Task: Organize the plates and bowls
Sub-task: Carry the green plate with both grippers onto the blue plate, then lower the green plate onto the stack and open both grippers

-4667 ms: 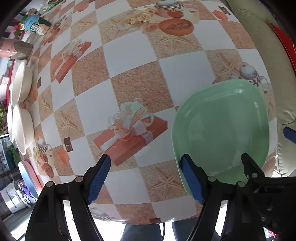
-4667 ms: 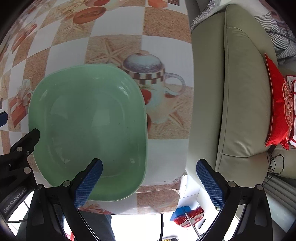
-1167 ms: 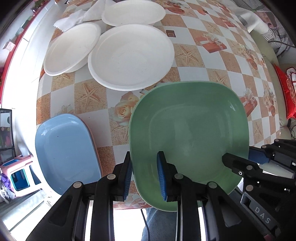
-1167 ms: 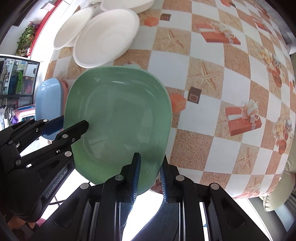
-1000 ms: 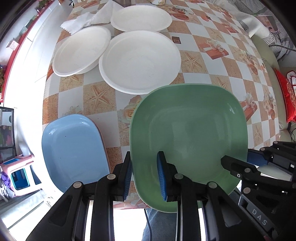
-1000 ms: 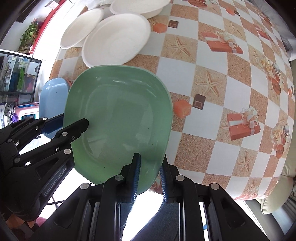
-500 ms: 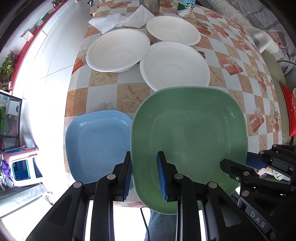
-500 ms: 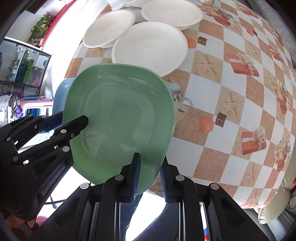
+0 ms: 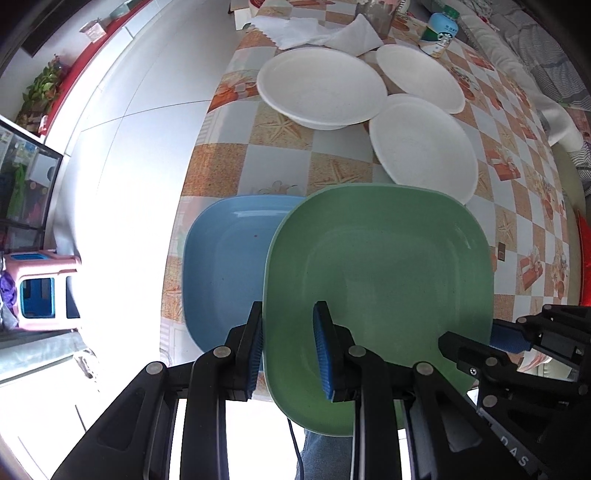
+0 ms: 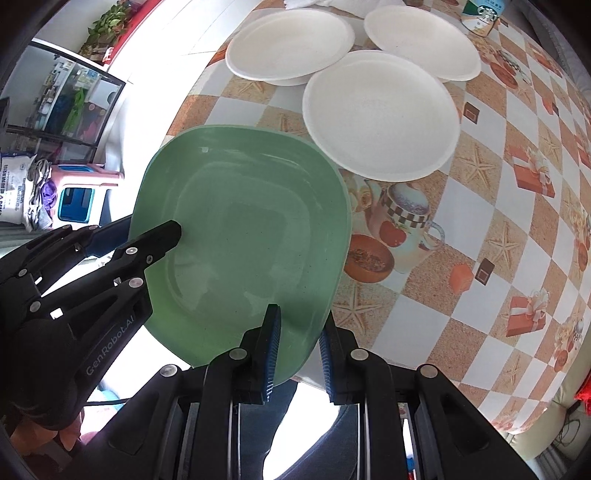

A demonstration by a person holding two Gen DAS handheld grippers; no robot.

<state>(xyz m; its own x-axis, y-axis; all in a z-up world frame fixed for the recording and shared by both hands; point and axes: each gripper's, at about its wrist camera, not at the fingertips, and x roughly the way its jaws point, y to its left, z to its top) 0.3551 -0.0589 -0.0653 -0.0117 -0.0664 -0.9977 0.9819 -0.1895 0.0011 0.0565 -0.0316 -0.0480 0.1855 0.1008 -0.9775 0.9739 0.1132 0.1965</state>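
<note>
Both grippers hold one green square plate [image 9: 384, 280] above the table. My left gripper [image 9: 290, 350] is shut on its near left rim. My right gripper [image 10: 299, 360] is shut on its near right rim; the plate also shows in the right wrist view [image 10: 243, 236]. A blue square plate [image 9: 229, 258] lies on the table corner, partly under the green plate's left side. Three white round plates [image 9: 321, 85] [image 9: 421, 72] [image 9: 423, 155] lie farther back, overlapping each other.
The checkered tablecloth [image 9: 236, 162] ends at the left edge above white floor tiles. A pink stool [image 9: 40, 291] stands on the floor at left. White napkins [image 9: 317, 31] and a jar [image 9: 439, 29] sit at the far end. A sofa [image 9: 532, 48] runs along the right.
Both grippers have carried the green plate leftward along the table. It now overlaps the blue plate. The white plates have shifted farther back and right in view.
</note>
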